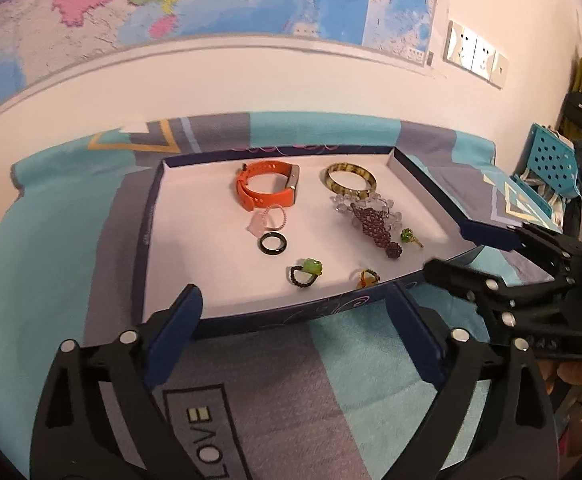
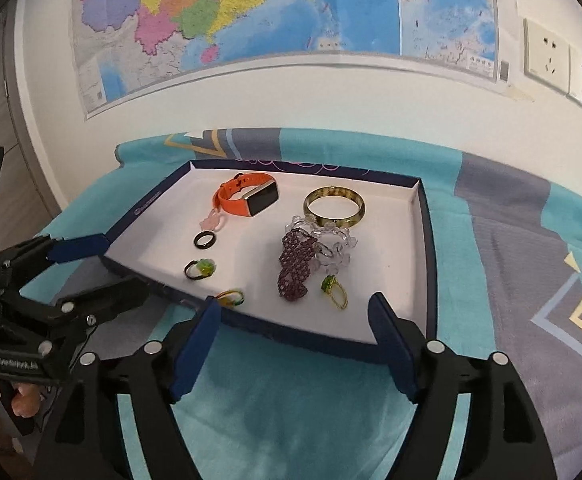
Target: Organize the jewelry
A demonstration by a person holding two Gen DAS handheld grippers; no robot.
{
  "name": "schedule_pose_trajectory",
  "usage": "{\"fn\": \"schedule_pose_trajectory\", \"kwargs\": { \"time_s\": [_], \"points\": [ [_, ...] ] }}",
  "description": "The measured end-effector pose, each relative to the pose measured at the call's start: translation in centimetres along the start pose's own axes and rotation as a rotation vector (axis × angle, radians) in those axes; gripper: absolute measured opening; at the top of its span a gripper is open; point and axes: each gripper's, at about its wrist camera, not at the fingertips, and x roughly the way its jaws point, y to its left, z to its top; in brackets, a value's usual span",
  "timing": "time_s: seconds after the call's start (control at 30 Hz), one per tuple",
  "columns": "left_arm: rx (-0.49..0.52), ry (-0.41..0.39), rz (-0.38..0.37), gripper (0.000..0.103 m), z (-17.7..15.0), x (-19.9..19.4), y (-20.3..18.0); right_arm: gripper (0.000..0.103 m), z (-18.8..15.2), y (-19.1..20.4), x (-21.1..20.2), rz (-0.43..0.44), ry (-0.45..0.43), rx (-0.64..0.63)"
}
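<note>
A navy tray with a white floor lies on the blanket and holds the jewelry. In it are an orange watch, a mottled bangle, a purple beaded bracelet lying over a clear crystal one, a black ring, a green-stone ring and several smaller rings. My left gripper stands open just before the tray's near wall, with nothing between its fingers. My right gripper is open too, at the near wall by the right corner, also empty. Each gripper shows in the other's view, at a near corner.
A teal and grey blanket covers the surface under the tray. A white wall with a map and sockets rises behind. A blue perforated basket and hanging bags sit at the far right. A person's fingers hold the left gripper's handle.
</note>
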Motion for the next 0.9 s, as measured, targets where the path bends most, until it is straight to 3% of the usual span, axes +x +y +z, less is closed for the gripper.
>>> {"fn": "schedule_pose_trajectory", "kwargs": {
  "time_s": [0.07,0.23,0.33,0.9],
  "points": [
    [0.002,-0.005,0.007,0.096,-0.3,-0.5,-0.1,0.085,-0.4,0.5,-0.6,-0.015,-0.009,-0.008],
    [-0.029,-0.005,0.028,0.097,-1.2,-1.6,-0.2,0.088,-1.3,1.2,-1.5,-0.029,-0.013,-0.014],
    [-0.055,-0.004,0.045,0.097,-1.7,-2.1,0.0,0.095,-2.0,1.3,-1.9,-0.019,-0.01,-0.006],
    [-0.084,-0.006,0.139,0.097,-3.6,-4.0,-0.4,0.096,-4.2,2.6,-3.4,-0.024,0.004,-0.009]
  ]
}}
